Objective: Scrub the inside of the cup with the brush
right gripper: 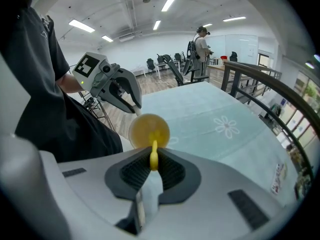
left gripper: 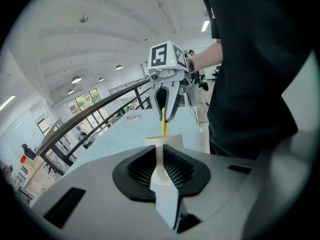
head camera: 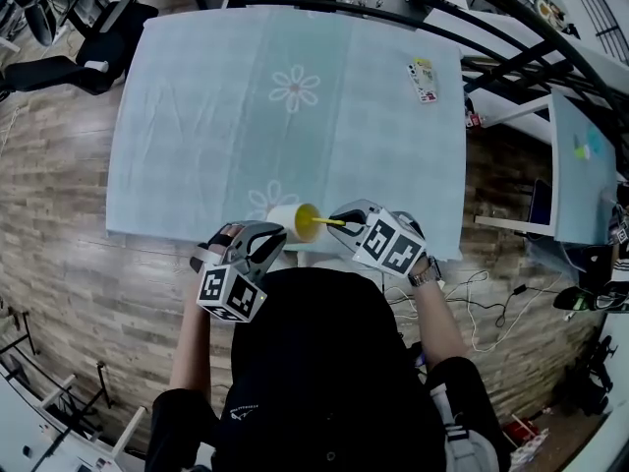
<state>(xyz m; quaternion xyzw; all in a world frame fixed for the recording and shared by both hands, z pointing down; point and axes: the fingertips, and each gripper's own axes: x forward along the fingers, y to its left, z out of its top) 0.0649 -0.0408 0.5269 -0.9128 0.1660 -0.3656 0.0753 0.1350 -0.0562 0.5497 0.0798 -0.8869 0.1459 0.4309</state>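
Note:
A white cup [head camera: 287,220] with a yellow inside is held on its side just above the table's near edge, its mouth facing right. My left gripper [head camera: 267,240] is shut on the cup's wall [left gripper: 160,156]. My right gripper [head camera: 340,220] is shut on the thin yellow brush handle [head camera: 324,222], whose tip reaches into the cup's mouth. In the right gripper view the handle [right gripper: 154,155] runs from my jaws into the round yellow opening [right gripper: 149,130], with the left gripper [right gripper: 131,101] behind it. The brush head is hidden inside the cup. The left gripper view shows the handle [left gripper: 163,125] dropping from the right gripper [left gripper: 165,115].
The table carries a light blue cloth [head camera: 197,116] with a flower print [head camera: 295,88]. A small printed packet [head camera: 423,79] lies at its far right. Black railings [head camera: 511,37] run behind, chairs [head camera: 88,37] stand at the far left, and cables [head camera: 491,308] trail on the floor.

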